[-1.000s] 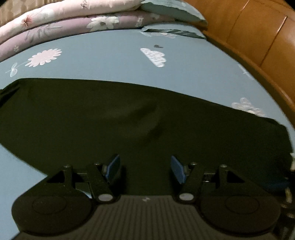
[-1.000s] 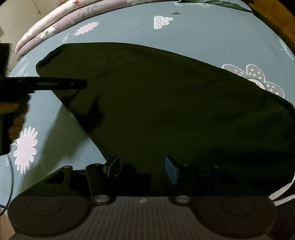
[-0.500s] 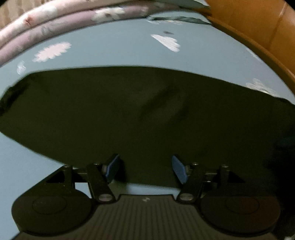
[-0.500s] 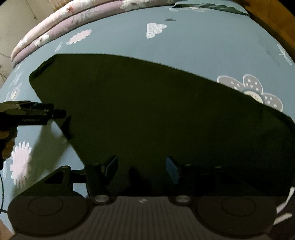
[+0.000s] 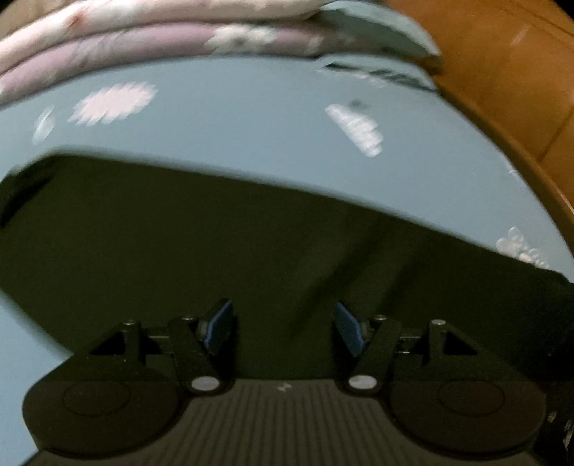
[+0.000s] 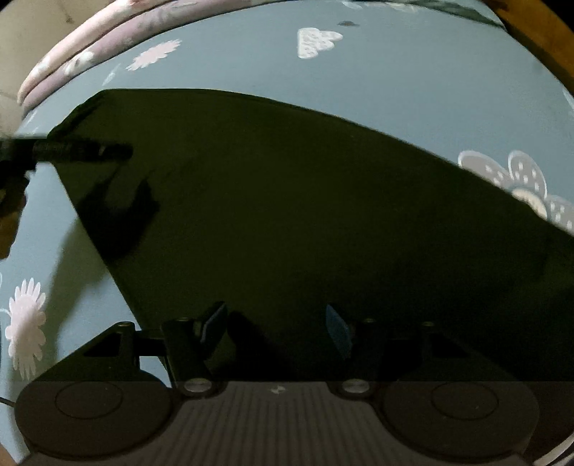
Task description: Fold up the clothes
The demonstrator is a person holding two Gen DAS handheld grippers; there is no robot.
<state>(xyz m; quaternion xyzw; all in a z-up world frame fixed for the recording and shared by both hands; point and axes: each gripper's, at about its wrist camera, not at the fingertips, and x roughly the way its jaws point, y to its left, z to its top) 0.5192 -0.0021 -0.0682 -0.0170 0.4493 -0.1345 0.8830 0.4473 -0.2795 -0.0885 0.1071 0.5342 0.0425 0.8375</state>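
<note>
Dark garment [image 6: 305, 215] flat on blue bedsheet [image 6: 251, 61], right tongs [image 6: 274, 328] opening, left tongs [image 5: 283, 328] parted, both empty

Black linkage arms, silver pivot screws and blue pads are seen on the left gripper [image 5: 283, 328] and right gripper [image 6: 274, 328], above ribbed bases.

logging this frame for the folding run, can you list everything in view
dark garment: one, black-green, spread flat on the bed sheet
bed sheet: one, blue-grey with pale flower and cloud prints, under the garment
folded quilts: stacked layers, pink and mauve floral, far edge of the bed
pillow: at least one, teal, beside the quilts
wooden frame: orange-brown, right side
left tongs: blue pads, open over the garment
right tongs: jaws opening, nothing pinched
</note>
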